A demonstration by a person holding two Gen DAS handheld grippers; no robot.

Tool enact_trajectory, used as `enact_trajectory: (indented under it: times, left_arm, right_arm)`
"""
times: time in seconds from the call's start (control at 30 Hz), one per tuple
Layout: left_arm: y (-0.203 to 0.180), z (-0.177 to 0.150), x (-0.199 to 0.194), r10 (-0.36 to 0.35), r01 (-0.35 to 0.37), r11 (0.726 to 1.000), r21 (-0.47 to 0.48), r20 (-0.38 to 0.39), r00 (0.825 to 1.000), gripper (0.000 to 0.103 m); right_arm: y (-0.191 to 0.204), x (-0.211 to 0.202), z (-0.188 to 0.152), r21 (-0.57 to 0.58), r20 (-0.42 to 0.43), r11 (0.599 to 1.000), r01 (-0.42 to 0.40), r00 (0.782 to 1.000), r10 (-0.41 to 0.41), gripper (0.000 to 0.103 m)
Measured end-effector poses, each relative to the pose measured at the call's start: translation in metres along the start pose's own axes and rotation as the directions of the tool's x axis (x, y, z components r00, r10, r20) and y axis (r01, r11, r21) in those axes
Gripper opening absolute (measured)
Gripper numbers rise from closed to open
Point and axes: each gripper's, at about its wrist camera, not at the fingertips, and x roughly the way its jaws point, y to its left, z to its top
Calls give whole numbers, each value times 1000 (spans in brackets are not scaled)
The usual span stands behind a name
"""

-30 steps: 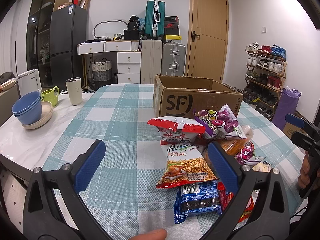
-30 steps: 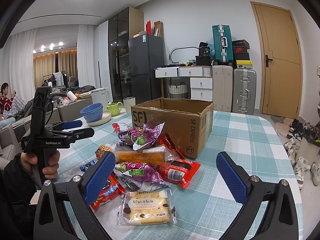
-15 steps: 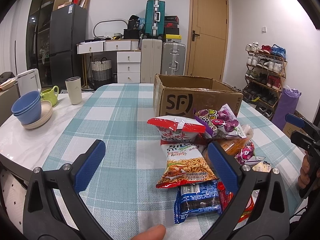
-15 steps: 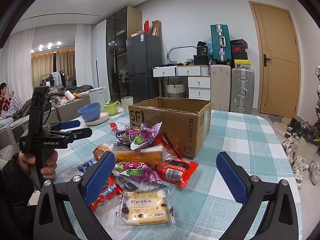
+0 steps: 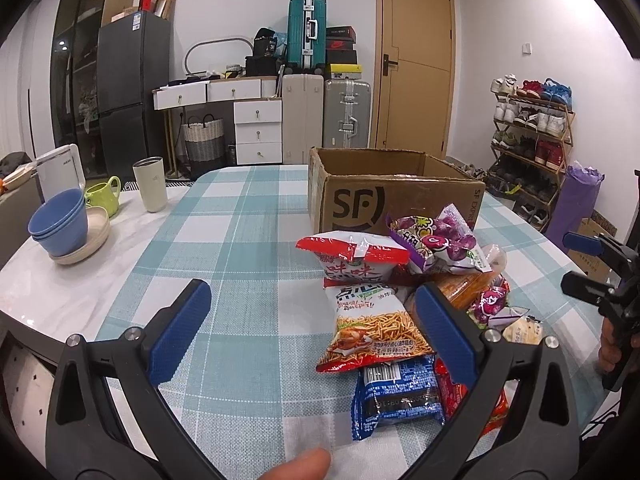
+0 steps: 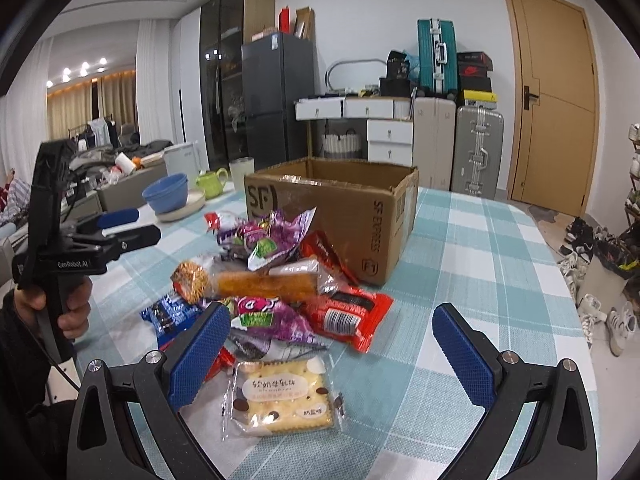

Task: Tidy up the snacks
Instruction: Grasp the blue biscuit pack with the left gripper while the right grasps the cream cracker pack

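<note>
While I hold both tools above the checked tablecloth (image 5: 240, 240), my left gripper (image 5: 312, 328) is spread wide with nothing between its blue pads, and my right gripper (image 6: 332, 354) is just as wide and equally unloaded. Snacks lie heaped just in front of the open cardboard box (image 6: 340, 208): a noodle-snack bag (image 5: 372, 328), a blue packet (image 5: 396, 396) nearest my left tool, a purple candy bag (image 6: 272, 240) on top, a red wrapper (image 6: 348, 316), and a cracker pack (image 6: 284, 400) directly below my right tool. Blue bowls (image 5: 60, 228) and a green mug (image 5: 102, 196) stand well apart at the table's left edge.
</note>
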Motion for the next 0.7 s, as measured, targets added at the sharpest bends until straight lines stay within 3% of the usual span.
enact_trajectory:
  times: [0.37, 0.57, 0.7]
  left_arm:
    - [-14, -17, 5, -25, 31, 999, 41, -144, 989, 102]
    - [-29, -28, 17, -34, 52, 996, 76, -229, 973, 102]
    - [-30, -33, 26, -78, 97, 994, 55, -279, 957, 102]
  right_arm:
    - [14, 15, -11, -10, -186, 999, -38, 982, 35, 103]
    - [18, 25, -19, -14, -256, 999, -33, 966, 29, 103]
    - [17, 33, -25, -3, -290, 999, -38, 956, 35, 103]
